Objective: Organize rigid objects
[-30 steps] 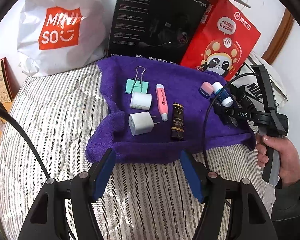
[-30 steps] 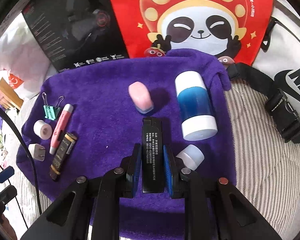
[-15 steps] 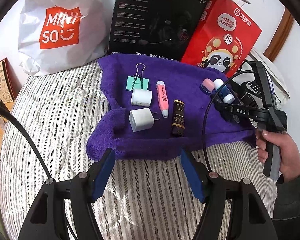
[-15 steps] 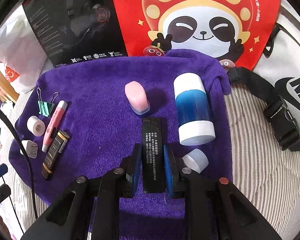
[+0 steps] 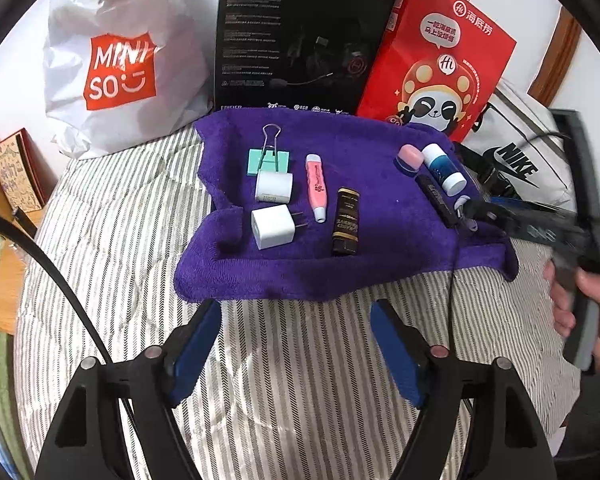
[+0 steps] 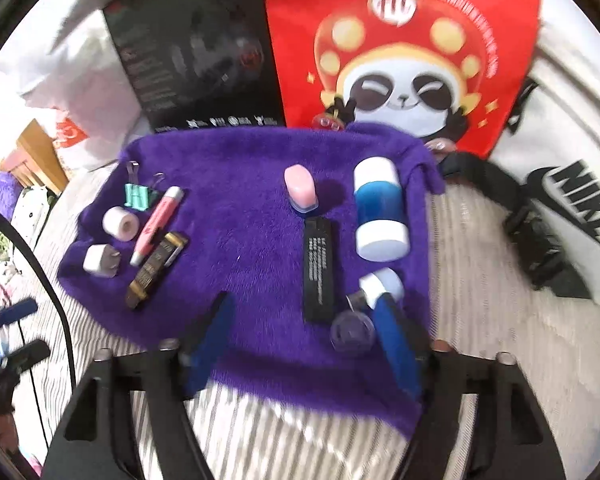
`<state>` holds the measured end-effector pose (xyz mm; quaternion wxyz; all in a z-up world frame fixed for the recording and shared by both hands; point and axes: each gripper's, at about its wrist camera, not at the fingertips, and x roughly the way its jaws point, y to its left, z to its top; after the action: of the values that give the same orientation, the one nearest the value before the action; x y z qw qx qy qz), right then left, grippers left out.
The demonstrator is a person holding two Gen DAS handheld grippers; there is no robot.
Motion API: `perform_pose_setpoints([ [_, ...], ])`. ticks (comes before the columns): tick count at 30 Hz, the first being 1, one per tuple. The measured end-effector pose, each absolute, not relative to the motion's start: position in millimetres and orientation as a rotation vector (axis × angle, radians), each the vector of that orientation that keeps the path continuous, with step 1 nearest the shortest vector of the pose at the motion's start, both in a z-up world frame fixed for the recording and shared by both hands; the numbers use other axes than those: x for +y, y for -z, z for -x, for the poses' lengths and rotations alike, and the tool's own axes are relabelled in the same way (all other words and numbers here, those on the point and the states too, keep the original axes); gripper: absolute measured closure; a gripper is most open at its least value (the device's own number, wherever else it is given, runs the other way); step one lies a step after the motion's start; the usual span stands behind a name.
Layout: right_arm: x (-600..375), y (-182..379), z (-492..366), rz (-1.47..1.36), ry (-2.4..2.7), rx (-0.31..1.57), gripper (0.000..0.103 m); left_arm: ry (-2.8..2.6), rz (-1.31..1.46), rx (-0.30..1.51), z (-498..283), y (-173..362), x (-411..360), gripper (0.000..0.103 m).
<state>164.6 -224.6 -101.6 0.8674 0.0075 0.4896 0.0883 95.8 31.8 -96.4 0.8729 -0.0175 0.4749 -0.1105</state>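
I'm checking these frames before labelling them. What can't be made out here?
- Small print on the black bar: right wrist view, motion blur.
- Clear round piece and white cap: right wrist view, partly behind a gripper finger.
- Right gripper: left wrist view, smeared by motion.
- Headset box: top cut off by the frame edge.

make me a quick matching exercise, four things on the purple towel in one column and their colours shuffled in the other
Things:
1. binder clip
2. plug adapter
3. flat stick with printed text
4. highlighter pen

Colours:
A. black
B. pink
C. mint green
D. white

Pairs: 1-C, 2-D, 3-A, 4-B
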Motion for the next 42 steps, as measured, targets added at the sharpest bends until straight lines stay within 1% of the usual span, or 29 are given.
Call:
perform_pose_setpoints([
  [2,-230.0,91.8,-148.7,0.002,-0.182,1.009,0.018,0.228,0.021,0.982,-92.6,89.4,27.5,0.02],
  [4,-234.0,85.4,-134.3,0.01,-0.173,1.006,0.015,0.219,-0.001,0.967,-88.3,80.4,21.1,0.015],
  [6,-234.9,78.5,-119.3,0.01,-0.176,0.995,0.014,0.209,-0.03,0.951,-83.8,69.9,12.2,0.009],
  [7,-236.4,75.3,-112.6,0.007,-0.173,0.99,0.011,0.204,-0.039,0.946,-82.6,66.4,9.1,0.007],
  [8,-237.0,72.0,-105.7,0.006,-0.165,0.988,0.005,0.2,-0.049,0.938,-80.6,61.8,5.2,0.005],
  [10,-237.8,65.4,-94.3,0.004,-0.154,0.97,0.0,0.198,-0.057,0.923,-75.6,51.2,-2.7,0.003],
  [15,-242.4,52.4,-64.3,-0.011,-0.129,0.945,0.0,0.211,-0.055,0.899,-62.1,30.9,-19.9,0.002],
  [23,-249.6,35.3,-39.3,-0.033,-0.036,0.948,0.0,0.191,-0.102,0.872,-39.7,14.5,-41.2,0.002],
  [30,-259.3,23.1,-30.9,-0.072,-0.003,0.945,0.0,0.166,-0.078,0.866,-32.0,7.6,-35.6,0.002],
  [42,-258.8,23.6,-21.7,-0.058,0.008,0.963,0.0,0.149,-0.099,0.868,-23.6,5.9,-35.8,0.002],
])
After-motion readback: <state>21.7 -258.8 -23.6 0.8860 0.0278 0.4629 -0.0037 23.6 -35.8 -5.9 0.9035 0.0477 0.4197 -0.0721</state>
